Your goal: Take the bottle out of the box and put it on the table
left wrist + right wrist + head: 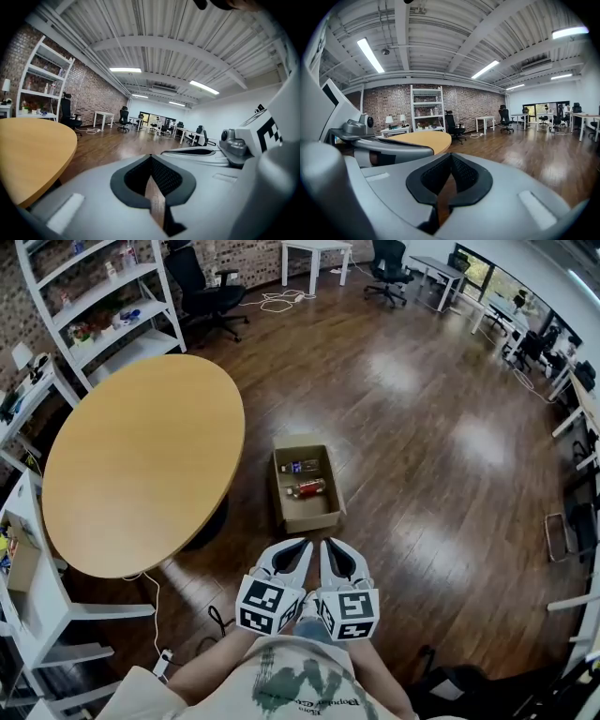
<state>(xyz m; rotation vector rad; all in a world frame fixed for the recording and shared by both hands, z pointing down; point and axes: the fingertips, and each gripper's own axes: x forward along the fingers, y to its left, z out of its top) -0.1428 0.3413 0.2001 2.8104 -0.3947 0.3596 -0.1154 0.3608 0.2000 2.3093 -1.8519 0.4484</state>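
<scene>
**Two bottles lie in the box on the floor; both tools shut and empty**

The left tool [302, 545] and the right tool [328, 545] are held side by side close to the person's body. Each has its jaws pressed together with nothing between them.

Ahead of them an open cardboard box [309, 513] stands on the wooden floor [412, 427], just beside the oval counter [141, 460]. Inside lie a blue-labelled bottle [300, 466] and a red-labelled bottle [307, 488], both on their sides and slightly apart.

They look like small plastic drink bottles, so probably light, smooth and apt to roll. Their walls may give a little under a hard pinch.

The safest hold is likely across the middle of the body, coming from above between the box walls. The label should offer more grip than bare plastic. Whether they are full cannot be told.
</scene>
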